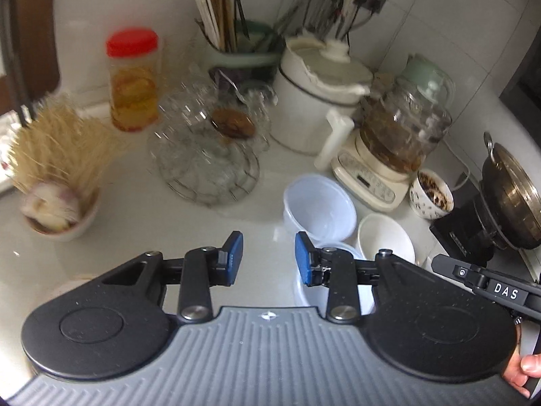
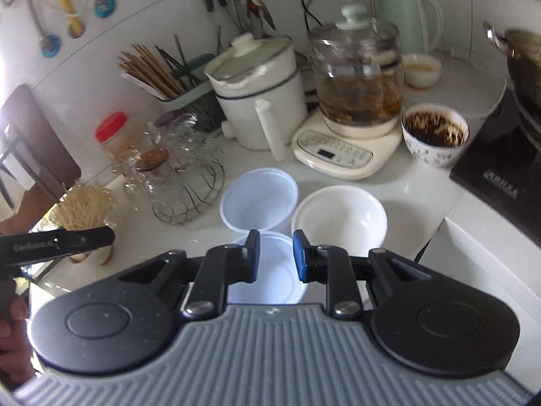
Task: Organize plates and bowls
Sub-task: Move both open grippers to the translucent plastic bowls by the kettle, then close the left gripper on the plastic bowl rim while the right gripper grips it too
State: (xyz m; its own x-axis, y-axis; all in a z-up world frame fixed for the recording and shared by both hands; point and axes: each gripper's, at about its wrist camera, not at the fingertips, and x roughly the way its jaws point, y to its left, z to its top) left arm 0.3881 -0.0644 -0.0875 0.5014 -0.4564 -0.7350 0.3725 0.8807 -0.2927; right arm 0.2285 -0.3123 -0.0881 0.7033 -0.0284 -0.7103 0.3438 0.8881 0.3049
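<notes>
Three empty bowls cluster on the white counter. A translucent plastic bowl [image 2: 258, 199] stands farthest, a white ceramic bowl [image 2: 339, 216] to its right, and a second plastic bowl [image 2: 270, 287] nearest. My right gripper [image 2: 276, 257] hovers over the near bowl's far rim, open by a narrow gap with nothing between the pads. In the left wrist view my left gripper [image 1: 268, 258] is open over bare counter, just left of the near plastic bowl [image 1: 299, 294]. Beyond it stand the far plastic bowl [image 1: 319, 206] and the ceramic bowl [image 1: 385, 238].
Behind the bowls stand a glass kettle on a cream base [image 2: 355, 108], a white electric pot [image 2: 260, 101], a wire rack of glasses [image 2: 179, 182] and a dirty patterned bowl [image 2: 434, 138]. A wok on a black cooker [image 1: 500, 203] is at the right, a bowl of dry noodles [image 1: 57, 176] at the left.
</notes>
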